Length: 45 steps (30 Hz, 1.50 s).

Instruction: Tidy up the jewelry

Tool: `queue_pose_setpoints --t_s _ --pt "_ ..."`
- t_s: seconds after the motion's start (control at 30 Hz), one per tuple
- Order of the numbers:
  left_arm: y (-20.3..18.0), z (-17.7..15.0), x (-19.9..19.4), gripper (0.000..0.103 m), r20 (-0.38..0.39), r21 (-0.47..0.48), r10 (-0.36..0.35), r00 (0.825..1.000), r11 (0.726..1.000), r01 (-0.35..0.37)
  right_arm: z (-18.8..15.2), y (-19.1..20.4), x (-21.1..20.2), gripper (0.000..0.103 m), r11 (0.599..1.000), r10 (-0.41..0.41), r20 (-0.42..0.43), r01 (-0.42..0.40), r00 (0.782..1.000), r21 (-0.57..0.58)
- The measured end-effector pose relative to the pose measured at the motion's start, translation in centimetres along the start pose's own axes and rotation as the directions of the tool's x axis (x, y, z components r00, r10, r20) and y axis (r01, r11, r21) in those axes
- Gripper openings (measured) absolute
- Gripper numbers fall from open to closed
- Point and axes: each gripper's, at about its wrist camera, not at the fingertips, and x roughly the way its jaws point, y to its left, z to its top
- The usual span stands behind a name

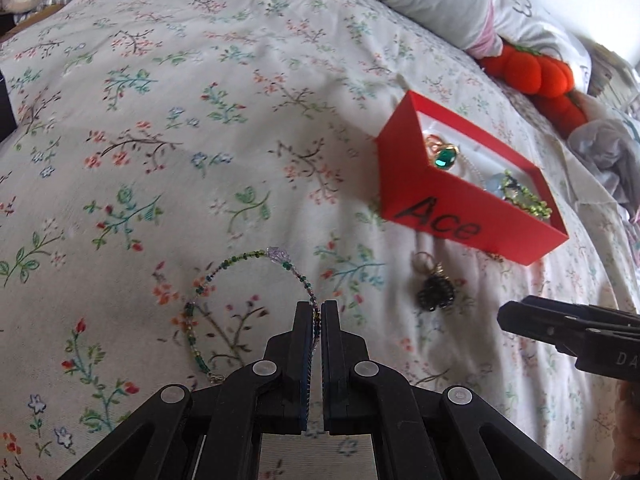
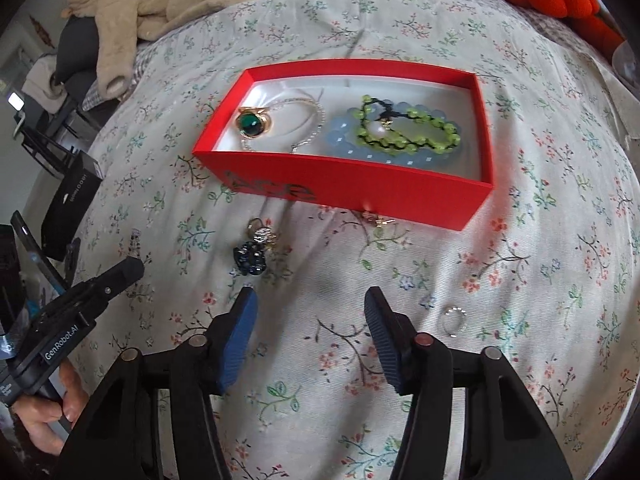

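Green-and-purple beaded bracelet lies looped on the floral bedspread, one end pinched in the left gripper; red cardboard box sits forward-right. Right gripper gapes empty.

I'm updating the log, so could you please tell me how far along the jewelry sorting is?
Roughly halfway. Done: the red box holds a green ring and green bead bracelet. In hand: the left gripper pinches the beaded bracelet. Left: dark charm and silver ring; the right gripper is open.
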Motion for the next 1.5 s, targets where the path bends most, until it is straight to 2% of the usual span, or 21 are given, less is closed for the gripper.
queue_pose_setpoints --t_s 0.1,0.47,0.77,0.87,0.97,1.13,1.5 --pt "0.3 -0.4 0.3 0.0 -0.014 0.016 -0.002 1.0 1.0 0.002 0.1 1.2 1.3 0.042 0.999 0.042 -0.023 -0.042 0.999 -0.012" --pt "1.1 -1.1 0.6 0.0 -0.01 0.062 -0.006 1.0 0.998 0.006 0.2 3.6 3.5 0.041 0.995 0.059 -0.001 -0.059 0.998 -0.078" --pt "1.2 -1.2 0.9 0.0 -0.018 0.06 -0.003 1.0 0.998 0.004 0.6 3.3 4.2 0.04 0.997 0.07 0.036 -0.068 0.997 -0.036" --pt "1.1 -1.1 1.0 0.0 -0.021 0.06 0.003 1.0 0.998 -0.001 0.8 2.8 4.3 0.037 0.998 0.07 0.045 -0.07 0.996 -0.007" --pt "0.9 -1.0 1.1 0.0 -0.02 0.062 0.013 1.0 0.998 -0.012 0.9 2.8 4.4 0.023 0.999 0.04 0.049 -0.039 0.998 -0.013" --pt "0.2 -1.2 1.0 0.0 -0.015 0.09 0.05 0.999 0.995 -0.048 0.9 2.8 4.0 0.022 0.999 0.028 0.057 -0.026 0.998 -0.027" --pt "-1.9 -0.6 -0.8 0.0 0.013 0.135 0.073 0.997 0.988 -0.075 0.3 1.7 0.7 0.022 0.999 0.044 0.084 -0.042 0.995 -0.026"
